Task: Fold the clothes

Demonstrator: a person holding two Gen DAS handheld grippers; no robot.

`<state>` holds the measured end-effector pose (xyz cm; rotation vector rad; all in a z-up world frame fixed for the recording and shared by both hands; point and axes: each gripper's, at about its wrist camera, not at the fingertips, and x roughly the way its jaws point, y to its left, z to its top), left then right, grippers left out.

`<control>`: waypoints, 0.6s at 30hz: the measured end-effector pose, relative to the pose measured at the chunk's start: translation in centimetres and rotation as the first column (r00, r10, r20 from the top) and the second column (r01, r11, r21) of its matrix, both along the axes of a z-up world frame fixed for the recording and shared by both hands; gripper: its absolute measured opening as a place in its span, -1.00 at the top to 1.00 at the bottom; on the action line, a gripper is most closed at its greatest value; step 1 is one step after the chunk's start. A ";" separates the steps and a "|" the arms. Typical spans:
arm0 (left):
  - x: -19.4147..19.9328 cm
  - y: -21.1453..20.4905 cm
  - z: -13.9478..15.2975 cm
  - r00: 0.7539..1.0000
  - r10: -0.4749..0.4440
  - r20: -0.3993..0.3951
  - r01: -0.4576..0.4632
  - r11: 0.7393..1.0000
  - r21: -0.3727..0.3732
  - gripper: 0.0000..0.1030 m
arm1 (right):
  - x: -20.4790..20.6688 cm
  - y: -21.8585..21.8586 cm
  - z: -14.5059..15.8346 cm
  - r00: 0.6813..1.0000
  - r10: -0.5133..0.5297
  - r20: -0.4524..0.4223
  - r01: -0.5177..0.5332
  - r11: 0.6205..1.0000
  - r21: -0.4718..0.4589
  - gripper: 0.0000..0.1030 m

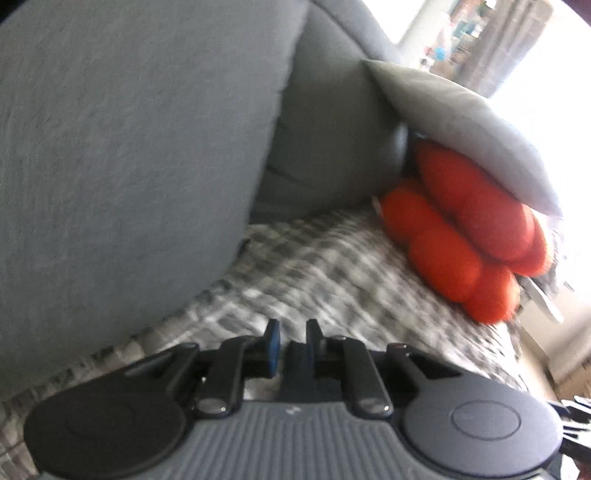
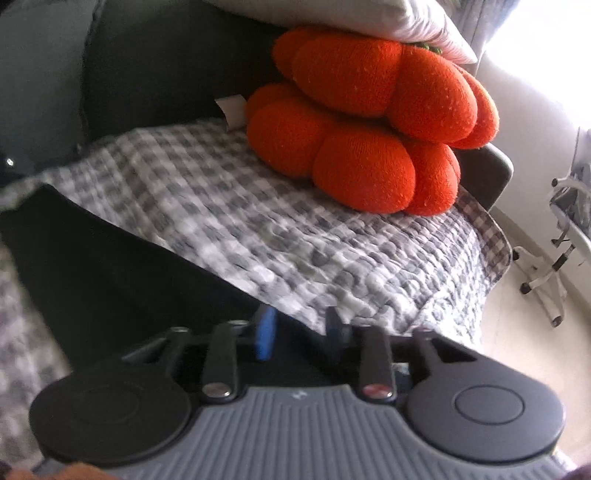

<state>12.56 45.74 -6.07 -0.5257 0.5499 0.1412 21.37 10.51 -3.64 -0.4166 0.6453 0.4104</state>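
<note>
Black cloth (image 2: pixel 110 266), likely the garment, lies across the checked blanket (image 2: pixel 258 206), and the right gripper (image 2: pixel 300 328) hovers at its edge, fingers apart and empty: reaching for a hem or just off a fold, I can't say. The left gripper (image 1: pixel 293 338) shows fingers nearly together over the blanket, grip unclear. It's a grey sofa (image 1: pixel 129 147) with orange cushions (image 2: pixel 362 110) under a pale pillow (image 1: pixel 461 122), a bright window behind.

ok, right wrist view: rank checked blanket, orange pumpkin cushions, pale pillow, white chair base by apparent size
1. checked blanket, covers most of the seat.
2. orange pumpkin cushions, two stacked.
3. and 4. unsure: pale pillow is cut off by the top edge, and the white chair base sits farther back, so neither ranks fairly.
</note>
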 end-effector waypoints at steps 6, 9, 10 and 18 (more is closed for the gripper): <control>1.1 -2.8 -0.7 0.956 -0.278 -0.087 0.279 0.960 -0.002 0.74 | -2.1 1.0 0.8 0.999 0.033 -0.038 -0.030 0.998 0.060 0.27; 1.7 -3.8 -1.7 0.938 -0.304 -0.169 0.316 0.948 0.044 0.76 | -2.8 1.3 1.0 0.997 0.042 -0.057 -0.038 0.996 0.076 0.27; 1.5 -3.6 -1.8 0.937 -0.305 -0.172 0.317 0.947 0.047 0.76 | -3.0 1.4 1.1 0.997 0.045 -0.059 -0.040 0.996 0.075 0.27; 0.3 -2.0 -1.1 0.954 -0.174 -0.245 0.211 0.969 0.132 0.95 | -4.3 0.6 1.8 0.998 0.020 -0.056 -0.016 0.997 0.077 0.25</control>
